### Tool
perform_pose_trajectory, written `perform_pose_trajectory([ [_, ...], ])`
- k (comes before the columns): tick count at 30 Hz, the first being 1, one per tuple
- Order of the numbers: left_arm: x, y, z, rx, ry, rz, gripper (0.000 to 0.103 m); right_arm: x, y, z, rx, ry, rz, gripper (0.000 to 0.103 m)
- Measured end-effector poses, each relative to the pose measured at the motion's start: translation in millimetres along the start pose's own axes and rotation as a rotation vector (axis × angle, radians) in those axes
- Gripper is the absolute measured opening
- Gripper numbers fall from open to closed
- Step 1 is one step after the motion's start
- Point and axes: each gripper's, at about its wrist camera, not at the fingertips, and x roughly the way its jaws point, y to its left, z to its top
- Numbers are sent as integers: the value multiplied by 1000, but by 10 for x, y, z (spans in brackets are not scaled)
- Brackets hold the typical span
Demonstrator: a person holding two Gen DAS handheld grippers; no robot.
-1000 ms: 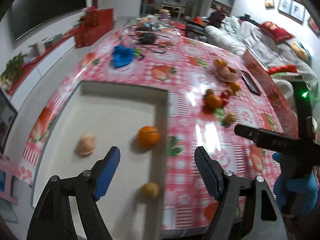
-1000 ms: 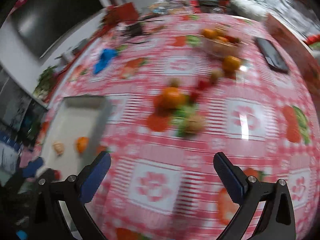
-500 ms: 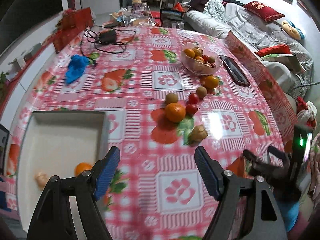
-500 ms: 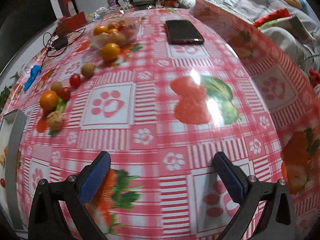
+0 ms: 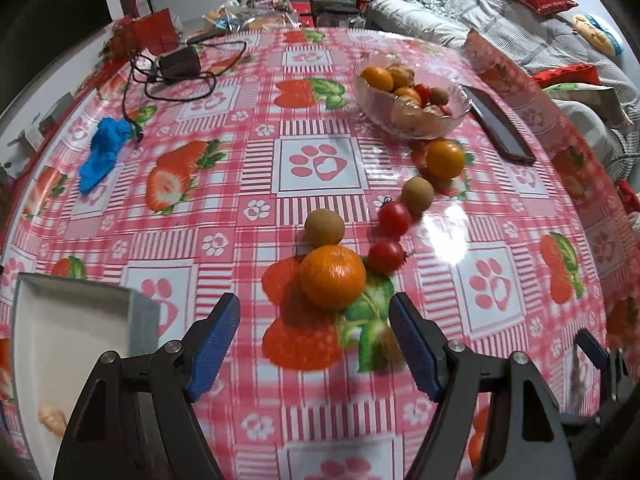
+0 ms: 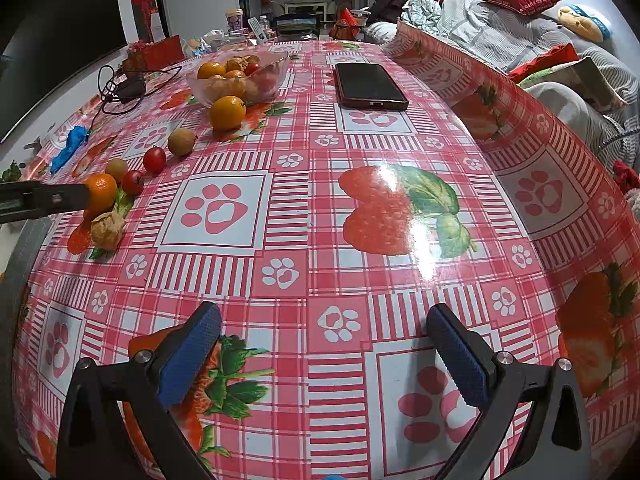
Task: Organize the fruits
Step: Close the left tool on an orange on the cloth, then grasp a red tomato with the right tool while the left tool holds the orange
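Left gripper [image 5: 314, 326] spread wide, empty, orange [image 5: 333, 276] just ahead between tips. Fruit row runs diagonally toward bowl [image 5: 412, 98]. Tray [image 5: 142, 312] left. Right gripper [image 6: 324, 344] released over bare cloth.

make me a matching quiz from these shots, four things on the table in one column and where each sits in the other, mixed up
Things:
1. phone
2. blue cloth
3. large orange
4. glass bowl

Places:
A. just ahead of the open left hand-held gripper
B. far left of the table, near the black cable
C. flat on the cloth, right of the bowl
D. beyond the loose fruit, full of fruit

Pairs: 1-C, 2-B, 3-A, 4-D
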Motion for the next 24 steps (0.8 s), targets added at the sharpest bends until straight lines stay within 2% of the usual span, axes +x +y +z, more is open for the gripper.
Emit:
perform_pose_trajectory([
  [3, 98, -27, 56, 2, -4, 3, 79, -9, 14, -10, 0, -1, 1, 103],
  [5, 152, -34, 88, -1, 1, -3, 71, -9, 14, -11, 0, -1, 1, 103],
  [8, 254, -39, 103, -5, 31, -16, 48, -7, 14, -14, 0, -1, 1, 103],
  [10, 250, -39, 98, 0, 16, -7, 42, -7, 11, -17, 0, -1, 1, 103],
  [13, 232, -1, 60, -5, 11, -26, 42, -11, 2, -22, 0, -1, 1, 103],
  [19, 112, 88, -150, 18, -11, -17, 42, -1, 47, -26, -6, 9, -4, 103],
  [23, 21, 148, -342, 39, -29, -14, 42, 52, 54, 90, -12, 87, 7, 103],
  [24, -6, 165, -397, 42, -34, -13, 42, 71, 70, 152, -8, 114, 36, 103],
])
